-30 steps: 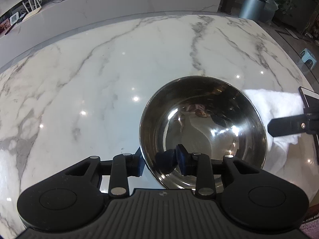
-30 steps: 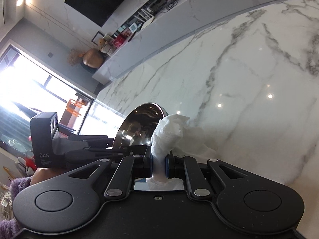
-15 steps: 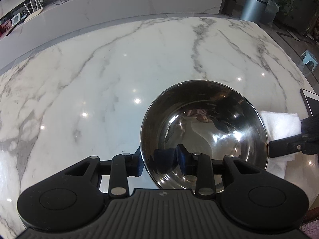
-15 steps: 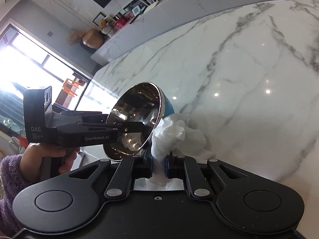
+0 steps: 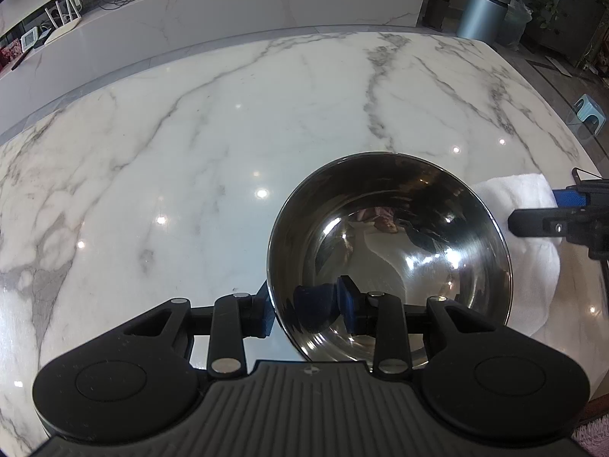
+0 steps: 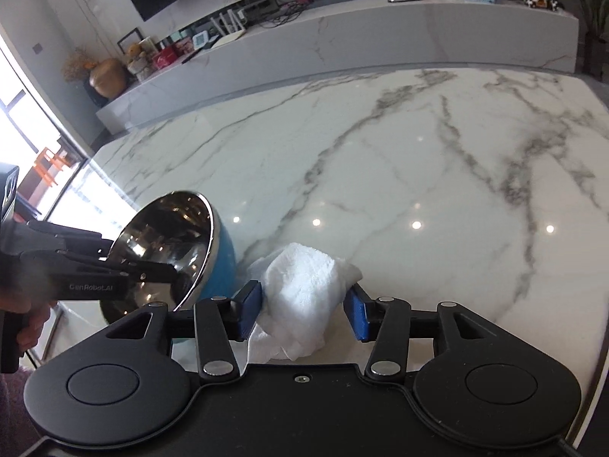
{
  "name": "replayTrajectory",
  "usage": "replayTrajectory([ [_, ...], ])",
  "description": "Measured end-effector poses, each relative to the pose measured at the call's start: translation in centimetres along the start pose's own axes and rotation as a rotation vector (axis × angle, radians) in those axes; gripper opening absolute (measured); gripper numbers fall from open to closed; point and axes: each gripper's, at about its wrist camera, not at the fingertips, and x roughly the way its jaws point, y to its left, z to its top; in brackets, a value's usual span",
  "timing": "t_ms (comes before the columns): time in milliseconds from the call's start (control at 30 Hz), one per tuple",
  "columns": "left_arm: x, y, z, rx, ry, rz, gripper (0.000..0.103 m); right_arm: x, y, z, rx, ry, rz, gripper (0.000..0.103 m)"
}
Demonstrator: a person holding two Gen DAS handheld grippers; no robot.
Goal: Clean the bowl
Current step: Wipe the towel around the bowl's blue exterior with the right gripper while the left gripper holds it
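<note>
On the white marble tabletop with grey veins [image 5: 213, 160], a crumpled white cloth [image 6: 304, 297] lies near the front edge, and beside it a round bowl with a shiny steel inside and a blue outside [image 5: 388, 243] is held tilted, its mouth turned toward the person's left. The left gripper [image 5: 304, 304] has the bowl's near rim clamped between its blue pads: one finger sits outside the wall, the other inside the polished hollow, where its reflection shows. From the right wrist view the same bowl [image 6: 171, 251] leans steeply, its blue wall just beside the cloth; whether its base touches the marble I cannot tell. A bare hand [image 6: 26, 323] grips the left tool's handle at the far left of that view. The right gripper [image 6: 302, 314] stands with its jaws spread wide, one blue pad on each side of the heap of cloth; the left pad seems to brush the fabric and the right one stands apart from it, so nothing is gripped. Seen from the left wrist, the cloth [image 5: 533, 266] spreads behind the bowl on its right, with the right tool's dark finger [image 5: 533, 222] above it. Farther back runs a long white marble counter [image 6: 380, 49] carrying small clutter, and a grey round bin [image 5: 479, 11] stands on the floor beyond the table.
</note>
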Motion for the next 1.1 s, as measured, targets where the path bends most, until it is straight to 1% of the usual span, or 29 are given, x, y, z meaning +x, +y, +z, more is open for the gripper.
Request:
replayTrajectory([
  [67,0.0,0.1,0.0,0.001,0.0,0.0,0.031,-0.4,-0.1,0.2,-0.004,-0.019,-0.023,0.051],
  [133,0.1,0.2,0.1,0.004,-0.001,-0.002,0.031,-0.8,0.4,0.1,-0.042,-0.044,-0.054,0.057],
  [233,0.2,0.3,0.0,0.005,-0.002,-0.002,0.031,-0.9,1.1,0.0,-0.089,-0.059,-0.089,0.06],
  [333,0.1,0.2,0.1,0.007,-0.001,-0.004,0.031,-0.9,1.2,-0.2,-0.091,-0.035,-0.03,0.06],
  [367,0.1,0.2,0.1,0.007,-0.001,-0.004,0.031,-0.7,1.3,-0.3,-0.083,-0.019,-0.029,0.06],
  [433,0.1,0.2,0.1,0.006,-0.001,-0.003,0.031,0.1,1.6,-0.7,-0.089,0.022,-0.055,0.06],
  [500,0.1,0.2,0.1,0.005,-0.001,-0.002,0.031,0.9,2.0,-1.1,-0.122,0.058,-0.11,0.06],
  [567,0.1,0.2,0.1,0.006,-0.001,-0.002,0.031,1.6,2.3,-1.5,-0.136,0.073,-0.128,0.06],
  [700,0.1,0.1,0.1,0.008,-0.002,-0.003,0.034,2.7,2.6,-1.9,-0.15,0.088,-0.129,0.059],
  [767,0.1,0.1,0.0,0.009,-0.002,-0.004,0.034,3.1,2.8,-2.1,-0.17,0.087,-0.152,0.055],
  [833,0.1,0.1,0.1,0.007,-0.001,-0.006,0.035,3.2,3.0,-2.3,-0.194,0.084,-0.174,0.046],
  [867,0.2,0.1,0.1,0.006,-0.001,-0.007,0.035,3.3,3.1,-2.4,-0.206,0.082,-0.185,0.043],
  [933,0.2,0.1,0.0,0.005,-0.002,-0.007,0.035,3.3,3.1,-2.4,-0.219,0.077,-0.199,0.029],
  [967,0.2,0.1,0.0,0.005,-0.002,-0.007,0.035,3.2,3.1,-2.4,-0.224,0.074,-0.205,0.026],
  [1033,0.2,0.0,0.0,0.006,-0.003,-0.007,0.035,3.1,2.6,-2.3,-0.204,0.066,-0.195,0.021],
  [1100,0.2,0.0,0.0,0.007,-0.003,-0.007,0.035,2.8,1.8,-2.0,-0.152,0.058,-0.163,0.02],
])
